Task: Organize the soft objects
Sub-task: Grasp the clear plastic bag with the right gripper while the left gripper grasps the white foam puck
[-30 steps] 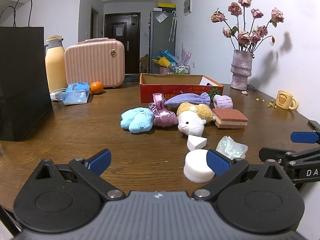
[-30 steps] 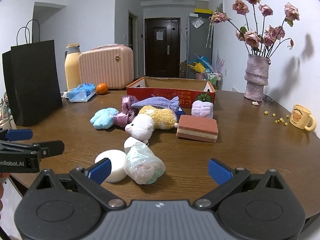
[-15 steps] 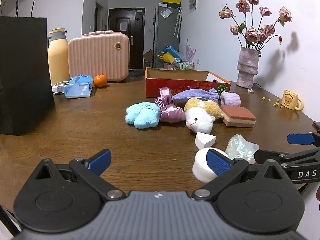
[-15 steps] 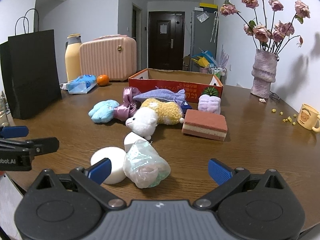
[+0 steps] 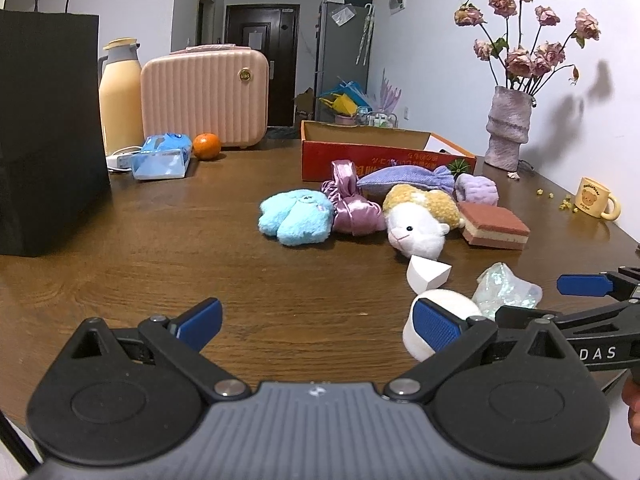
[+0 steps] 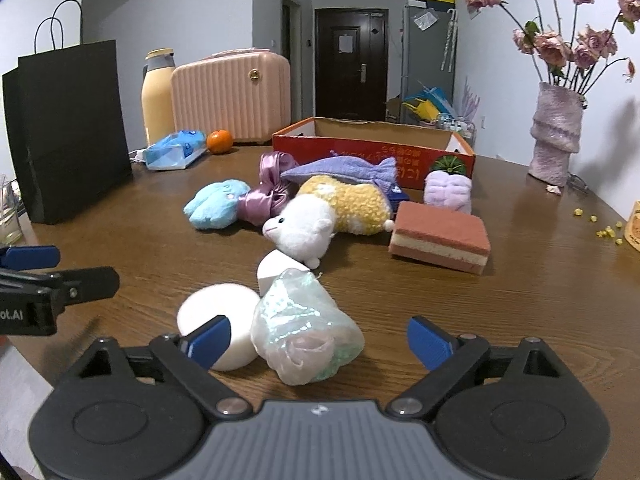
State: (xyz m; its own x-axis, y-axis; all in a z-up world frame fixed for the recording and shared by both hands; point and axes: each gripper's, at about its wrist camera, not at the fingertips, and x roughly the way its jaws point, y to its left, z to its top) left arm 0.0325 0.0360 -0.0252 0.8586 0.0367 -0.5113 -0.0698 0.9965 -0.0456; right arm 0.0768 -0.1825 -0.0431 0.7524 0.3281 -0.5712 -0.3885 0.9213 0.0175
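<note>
Wooden table (image 6: 540, 300), soft items grouped mid-surface before red cardboard box (image 6: 372, 148): blue plush (image 6: 218, 204), pink satin bow (image 6: 268, 194), purple fish plush (image 6: 344, 170), white-and-yellow lamb plush (image 6: 320, 220), lilac cube (image 6: 448, 190), layered sponge (image 6: 440, 238). Nearer: white wedge (image 6: 276, 268), white round puff (image 6: 218, 316), iridescent pouch (image 6: 304, 332). Right gripper (image 6: 320, 340): jaws closing, pouch between, pads not pressing. Left gripper (image 5: 318, 320): jaws apart, over bare table, puff just beside right pad.

I see plush toys (image 6: 320, 216), a sponge (image 6: 440, 242) and a shimmery pouch (image 6: 304, 332) lying before the red box (image 6: 372, 152).
</note>
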